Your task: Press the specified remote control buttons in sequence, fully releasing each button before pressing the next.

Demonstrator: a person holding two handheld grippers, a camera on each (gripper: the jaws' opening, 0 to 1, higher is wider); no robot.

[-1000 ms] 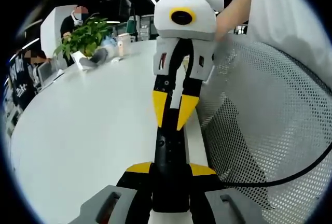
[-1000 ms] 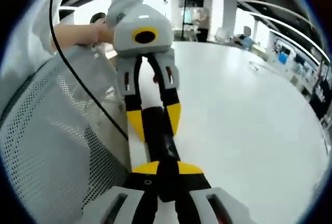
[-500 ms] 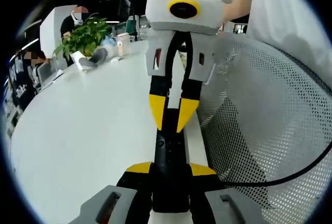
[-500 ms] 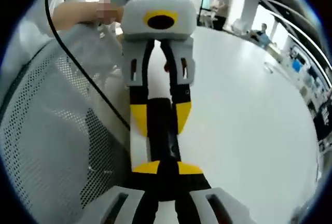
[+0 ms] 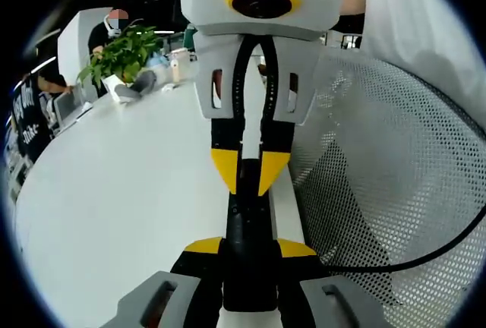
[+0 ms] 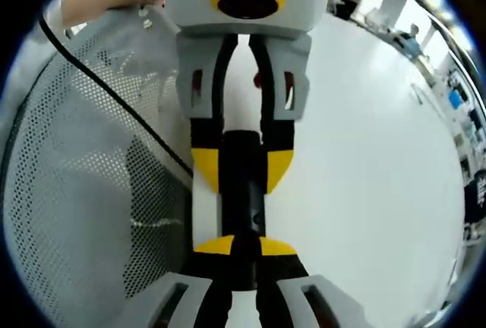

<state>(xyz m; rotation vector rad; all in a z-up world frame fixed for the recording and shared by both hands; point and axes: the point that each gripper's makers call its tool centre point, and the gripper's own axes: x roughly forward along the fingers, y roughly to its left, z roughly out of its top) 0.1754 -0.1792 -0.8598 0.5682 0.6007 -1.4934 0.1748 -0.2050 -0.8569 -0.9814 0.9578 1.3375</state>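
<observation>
So we're looking at the remote (image 5: 247, 218), a long black stick, getting held at both ends at once. The left hand-held gripper (image 5: 249, 247) is clenching around the near end of it in the left gripper view, yellow tips pressing in on either side. The right hand-held gripper (image 6: 247, 246) is doing the same from the opposite end, grasping the remote between its own yellow tips. The two hand-held grippers are facing each other nose to nose, and the remote's long axis is running straight along both sets of jaws, pointing from one toward the other.

It's hanging just over the edge of the white bench (image 5: 114, 191), right beside the mesh back of a chair (image 5: 380, 176). We can't make out any buttons, so we can't tell which end is the front. A potted plant (image 5: 125, 53) is sitting at the bench's far left, well apart from the remote.
</observation>
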